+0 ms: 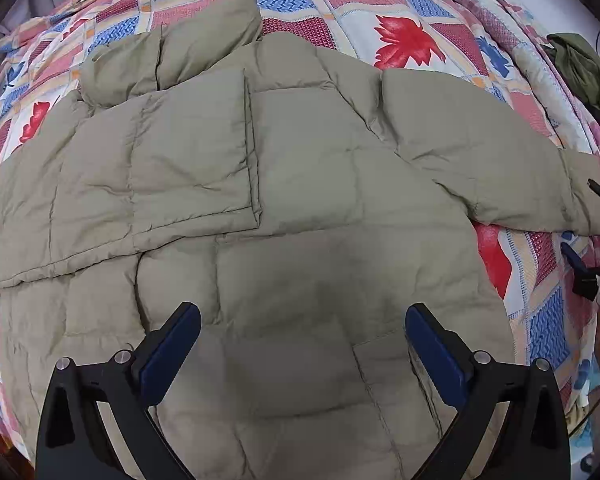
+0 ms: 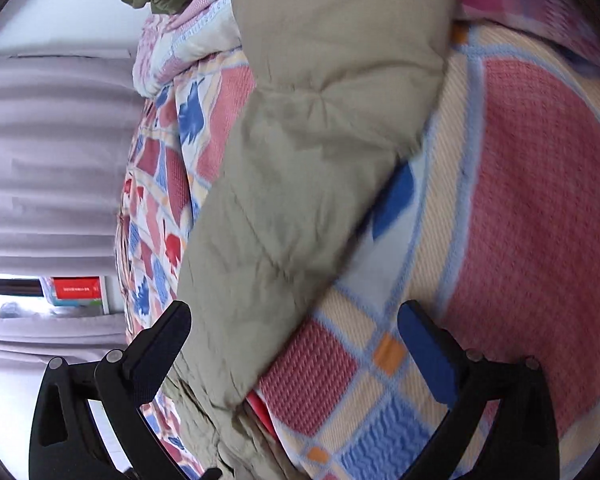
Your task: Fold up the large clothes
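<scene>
Jacket: you see the beige padded jacket (image 1: pixel 292 184) lying flat on the bed, filling most of the left wrist view.
Folded sleeve: one sleeve (image 1: pixel 140 184) lies folded across the jacket's chest, its cuff edge near the centre line.
Spread sleeve: the other sleeve (image 1: pixel 496 156) stretches outward over the quilt; in the right wrist view it runs from the top of the frame down between your fingers (image 2: pixel 284 184).
Collar: the collar (image 1: pixel 196 40) sits at the far end, touching the quilt.
Left gripper: your left gripper (image 1: pixel 302 324) hangs over the lower jacket body, jaws wide apart, nothing between the pads.
Right gripper: your right gripper (image 2: pixel 294 324) has jaws wide apart; the sleeve passes between them, next to the left finger (image 2: pixel 164 344), but the pads do not press it.
Quilt: the patchwork quilt (image 1: pixel 404 40) with red and blue leaf prints covers the bed under the jacket.
Nearby cloth: a dark green garment (image 1: pixel 584 68) lies bunched at the far bed edge, apart from the sleeve.
Background: grey curtains (image 2: pixel 48 152) hang beyond the bed.
</scene>
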